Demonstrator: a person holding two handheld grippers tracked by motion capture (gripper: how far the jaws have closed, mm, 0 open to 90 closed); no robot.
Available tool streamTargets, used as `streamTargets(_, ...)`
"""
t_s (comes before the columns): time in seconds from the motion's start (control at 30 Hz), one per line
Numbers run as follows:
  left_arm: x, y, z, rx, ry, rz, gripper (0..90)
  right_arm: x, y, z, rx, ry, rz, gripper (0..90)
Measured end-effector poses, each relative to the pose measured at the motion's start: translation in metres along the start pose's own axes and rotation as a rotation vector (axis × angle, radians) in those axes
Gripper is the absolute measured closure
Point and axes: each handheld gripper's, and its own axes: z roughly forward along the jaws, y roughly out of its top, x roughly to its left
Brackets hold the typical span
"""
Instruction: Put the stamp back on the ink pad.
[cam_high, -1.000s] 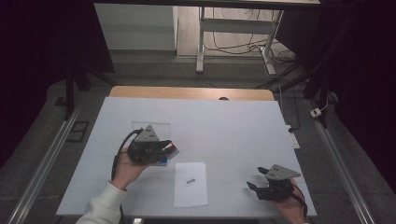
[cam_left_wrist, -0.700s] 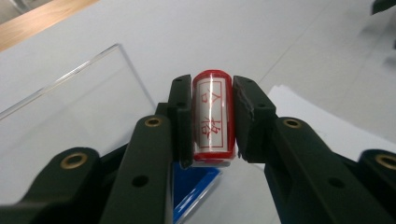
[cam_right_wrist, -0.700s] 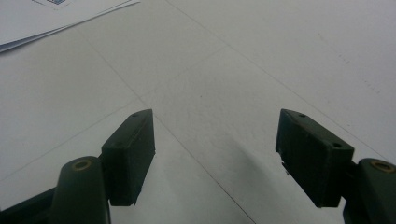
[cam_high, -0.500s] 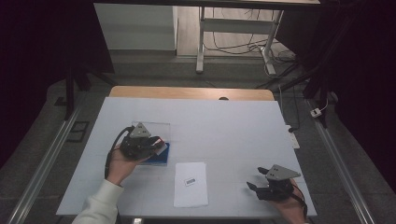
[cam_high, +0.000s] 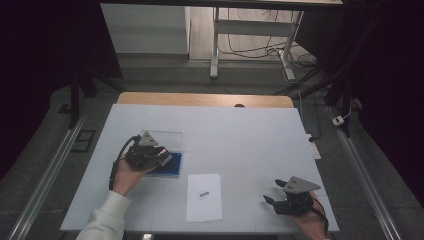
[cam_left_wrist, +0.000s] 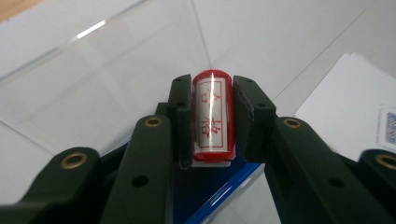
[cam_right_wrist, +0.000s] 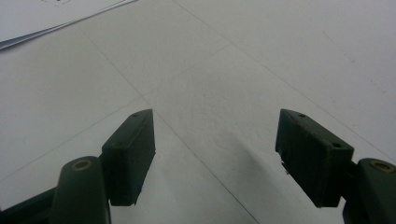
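The left gripper (cam_left_wrist: 212, 116) clamps a red stamp (cam_left_wrist: 212, 114) above a blue pad (cam_left_wrist: 210, 186). The right gripper (cam_right_wrist: 215, 158) rests with its jaws wide apart, the paper (cam_high: 204, 196) to its left.

left gripper (cam_left_wrist: 212, 116) — clamped on red stamp (cam_left_wrist: 212, 114) | above blue tray (cam_left_wrist: 210, 186) | clear lid (cam_left_wrist: 107, 70) behind
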Motion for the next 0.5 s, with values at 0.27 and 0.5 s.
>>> streamTargets(0.27,0.003,-0.005,0.01,0.072,0.054,0.007,69.6,0.0,0.0,0.0,0.002,0.001,0.001,28.1)
streamTargets(0.5,0.003,-0.007,0.012,0.074,0.055,-0.006,53.2,0.0,0.0,-0.001,0.005,-0.002,0.001,28.1)
